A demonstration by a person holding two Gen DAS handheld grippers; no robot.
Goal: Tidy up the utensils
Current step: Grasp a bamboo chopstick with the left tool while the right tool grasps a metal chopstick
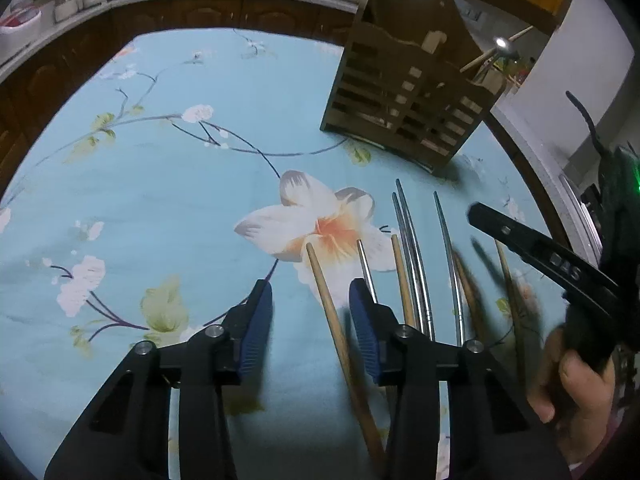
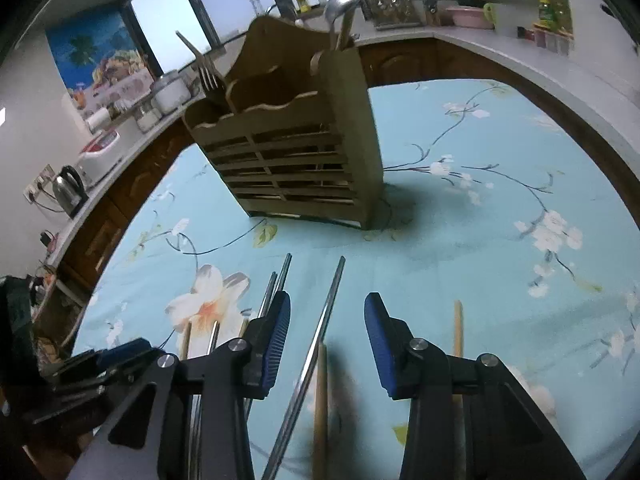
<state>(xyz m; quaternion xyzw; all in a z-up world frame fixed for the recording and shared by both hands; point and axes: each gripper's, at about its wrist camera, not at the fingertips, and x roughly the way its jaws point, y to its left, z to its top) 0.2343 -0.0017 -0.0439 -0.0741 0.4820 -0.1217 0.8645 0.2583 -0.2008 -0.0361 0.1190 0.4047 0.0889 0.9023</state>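
Several chopsticks lie on the blue floral tablecloth (image 1: 160, 184). A wooden chopstick (image 1: 340, 340) runs between the fingers of my open left gripper (image 1: 310, 296); metal chopsticks (image 1: 416, 264) lie just to its right. My right gripper (image 2: 326, 312) is open, low over a metal chopstick (image 2: 320, 340) and a wooden chopstick (image 2: 320, 404); it also shows in the left wrist view (image 1: 540, 256). The wooden slatted utensil holder (image 2: 304, 152) stands upright behind the chopsticks and holds a fork (image 2: 206, 68) and a ladle (image 2: 344, 0). The holder also shows in the left wrist view (image 1: 408, 96).
A dark wood counter (image 1: 180, 12) with jars and a rice cooker curves behind the table. A kettle (image 2: 70, 188) and appliances stand on the counter at the left of the right wrist view. Another wooden chopstick (image 2: 457, 328) lies right of my right gripper.
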